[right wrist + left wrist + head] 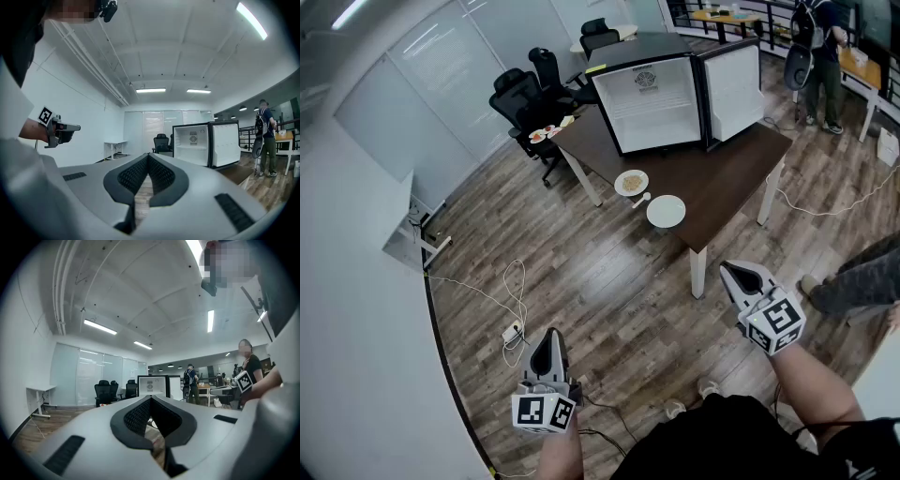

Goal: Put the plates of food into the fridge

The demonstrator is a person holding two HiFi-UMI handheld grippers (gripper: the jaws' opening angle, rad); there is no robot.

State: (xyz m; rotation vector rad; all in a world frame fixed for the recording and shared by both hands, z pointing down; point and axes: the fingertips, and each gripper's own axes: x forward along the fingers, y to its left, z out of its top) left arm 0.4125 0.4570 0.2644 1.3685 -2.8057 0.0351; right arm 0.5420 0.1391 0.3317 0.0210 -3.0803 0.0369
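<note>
Both grippers are empty with their jaws closed: the left gripper and the right gripper are held level above the wooden floor, well short of the table, and each gripper view shows the ribbed pads meeting with nothing between them. The task's things lie ahead of both. A plate of food and a paler plate, whose contents cannot be made out, sit along the table's near edge, close to its nearest corner, with a spoon between them. More small dishes rest at the table's far left corner. Just behind the two plates stands the fridge, its door swung wide and its open front facing them. The right gripper looks the nearer to the plates, so it seems better placed to open and reach first, once the person steps closer.
</note>
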